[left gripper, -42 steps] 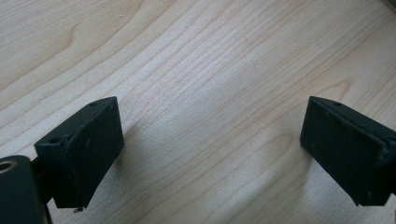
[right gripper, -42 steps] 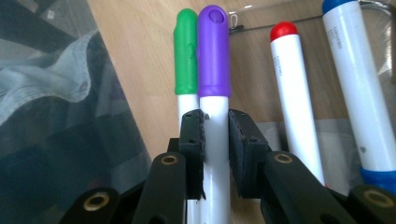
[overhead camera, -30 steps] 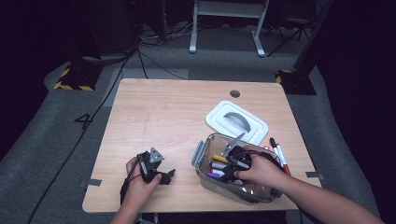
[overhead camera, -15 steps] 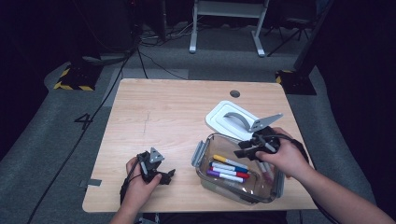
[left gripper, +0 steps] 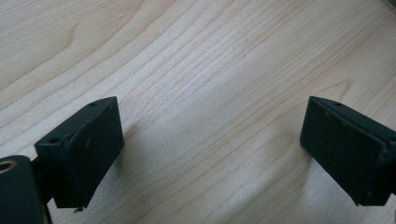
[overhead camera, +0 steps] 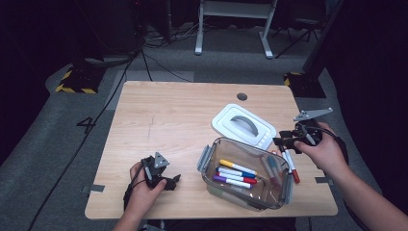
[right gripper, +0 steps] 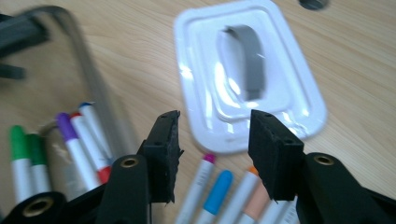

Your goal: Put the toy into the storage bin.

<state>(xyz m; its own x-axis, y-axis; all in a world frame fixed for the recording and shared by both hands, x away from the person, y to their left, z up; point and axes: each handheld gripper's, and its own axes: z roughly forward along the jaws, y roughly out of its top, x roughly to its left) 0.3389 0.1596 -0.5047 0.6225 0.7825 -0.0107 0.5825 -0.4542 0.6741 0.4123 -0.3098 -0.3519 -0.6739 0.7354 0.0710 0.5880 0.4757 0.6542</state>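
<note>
The right claw (overhead camera: 285,142) hovers open and empty above loose markers (right gripper: 219,190) lying just right of the container (overhead camera: 243,174); its jaws have just been widening. The white lid (overhead camera: 243,126) lies flat just beyond it. The container is clear, round-cornered plastic with grey latches and holds several capped markers side by side. The lid is glossy, with a grey arched handle. The left claw (overhead camera: 169,181) rests open and empty on bare desk (overhead camera: 168,110) of pale wood grain. Grey carpet and cables surround the desk.
</note>
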